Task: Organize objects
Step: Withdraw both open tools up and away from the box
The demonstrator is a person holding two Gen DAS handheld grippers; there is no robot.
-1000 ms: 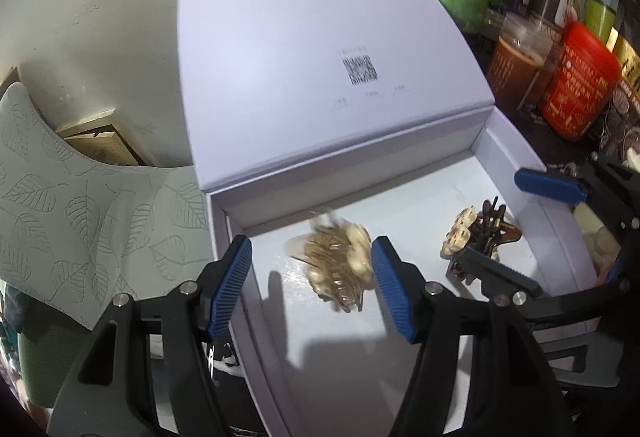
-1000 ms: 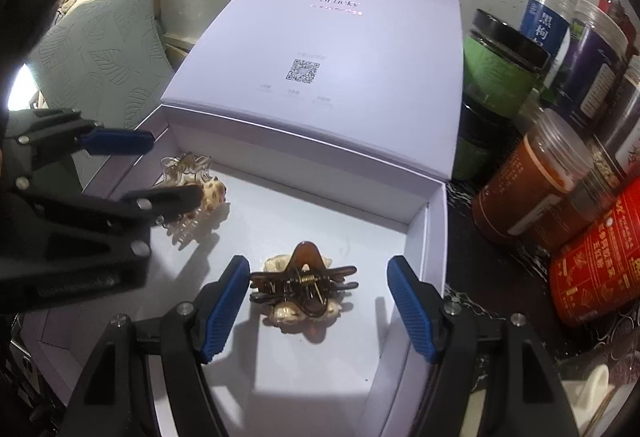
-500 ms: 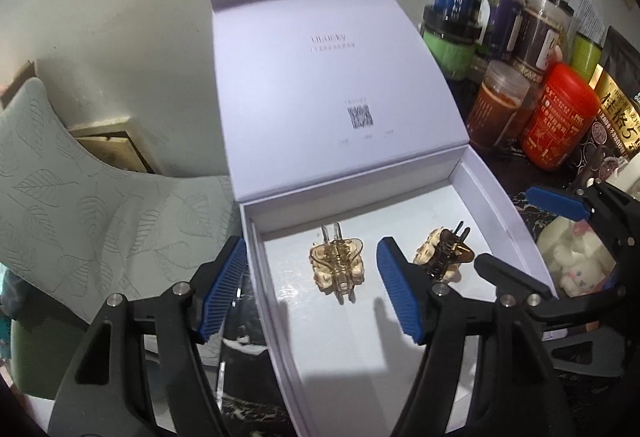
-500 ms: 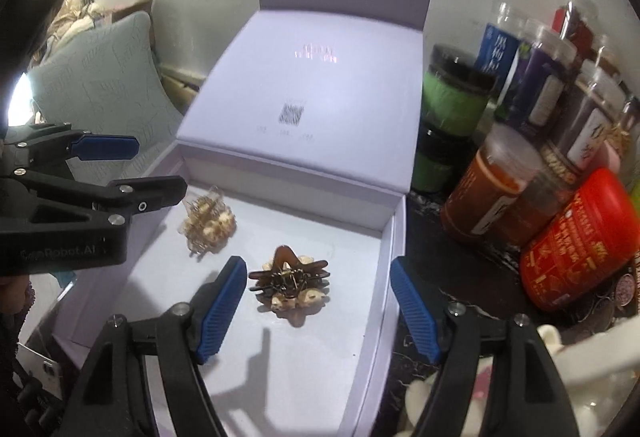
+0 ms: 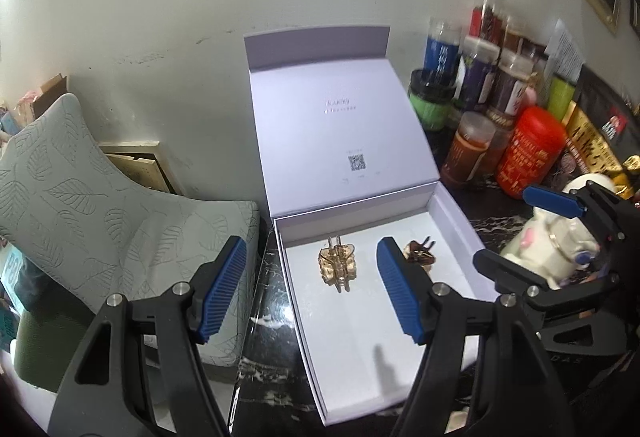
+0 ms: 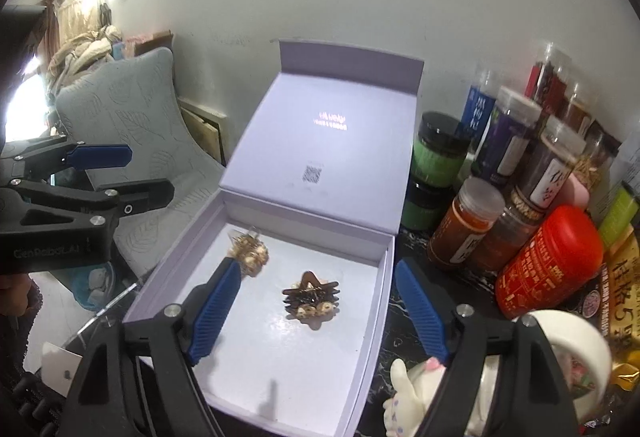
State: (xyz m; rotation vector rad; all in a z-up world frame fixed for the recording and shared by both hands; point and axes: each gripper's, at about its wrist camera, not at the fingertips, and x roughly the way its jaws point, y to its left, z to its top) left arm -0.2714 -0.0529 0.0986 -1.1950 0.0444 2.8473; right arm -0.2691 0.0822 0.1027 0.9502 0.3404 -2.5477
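Observation:
An open lilac box (image 5: 360, 365) lies on a dark marble counter, its lid (image 5: 340, 133) leaning back against the wall. Two hair clips rest inside near the back: a golden one (image 5: 338, 267) on the left and a dark brown one (image 5: 418, 255) on the right. In the right wrist view they are the golden clip (image 6: 248, 253) and the brown clip (image 6: 312, 299) in the box (image 6: 280, 369). My left gripper (image 5: 310, 293) is open and empty, raised above the box's left wall. My right gripper (image 6: 316, 313) is open and empty above the box.
Several spice jars stand right of the box, with a red canister (image 5: 530, 153) in front. A white plush toy (image 6: 412, 393) and white mug (image 6: 568, 341) sit at the front right. A grey leaf-patterned cushion (image 5: 80, 205) lies left of the counter.
Both grippers have drawn back and up from the box, leaving both hair clips lying inside. The golden clip, blurred between the left fingers a second ago, now rests still.

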